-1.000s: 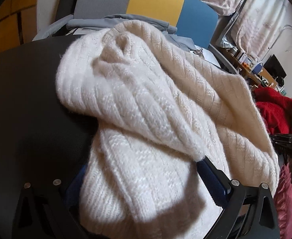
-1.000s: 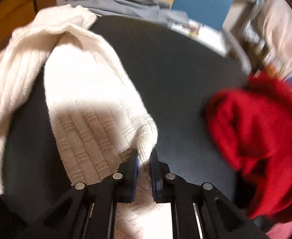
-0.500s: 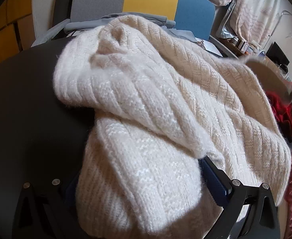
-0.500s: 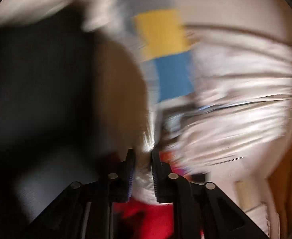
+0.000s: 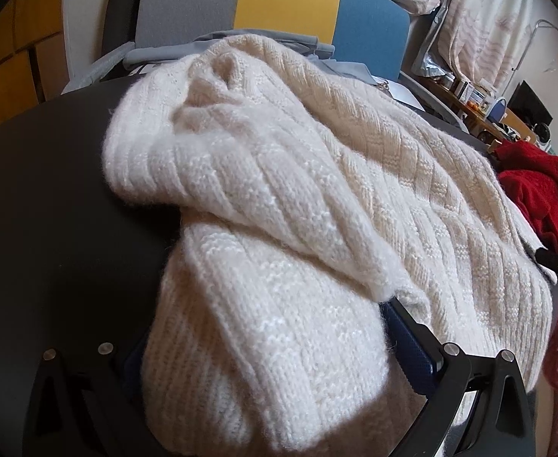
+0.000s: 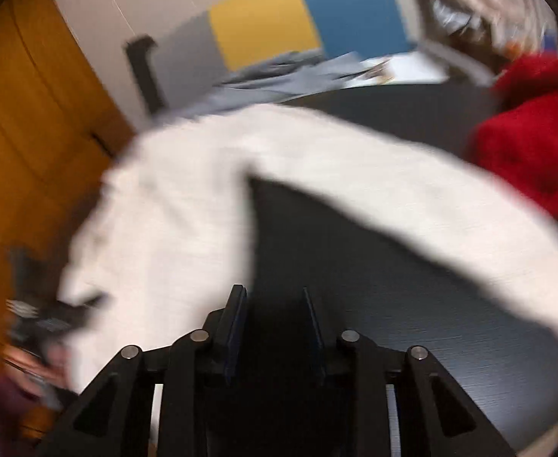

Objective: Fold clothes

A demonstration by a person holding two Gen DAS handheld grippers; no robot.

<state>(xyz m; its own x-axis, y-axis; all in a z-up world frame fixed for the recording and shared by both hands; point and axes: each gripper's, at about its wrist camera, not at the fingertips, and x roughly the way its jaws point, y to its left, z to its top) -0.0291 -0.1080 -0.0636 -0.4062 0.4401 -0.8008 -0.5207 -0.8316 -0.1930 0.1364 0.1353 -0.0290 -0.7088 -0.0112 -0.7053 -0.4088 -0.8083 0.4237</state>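
A cream knit sweater [image 5: 279,198] lies bunched on the dark round table [image 5: 42,198]. My left gripper [image 5: 263,346] stands wide open with a thick fold of the sweater lying between its blue-padded fingers [image 5: 408,346]. In the blurred right wrist view the sweater [image 6: 202,198] spreads across the table [image 6: 355,266] with one part stretching right. My right gripper [image 6: 275,304] is open and empty above bare table, just in front of the sweater.
A red garment [image 5: 538,190] lies at the table's right edge; it also shows in the right wrist view [image 6: 534,129]. Grey clothes [image 5: 218,43] hang on a grey, yellow and blue chair [image 5: 286,0] behind. A cluttered desk [image 5: 488,110] stands far right.
My right gripper has let go of the sweater edge it held, swung fast, and now sits open over the table. The left gripper has barely moved; the sweater now lies folded over.
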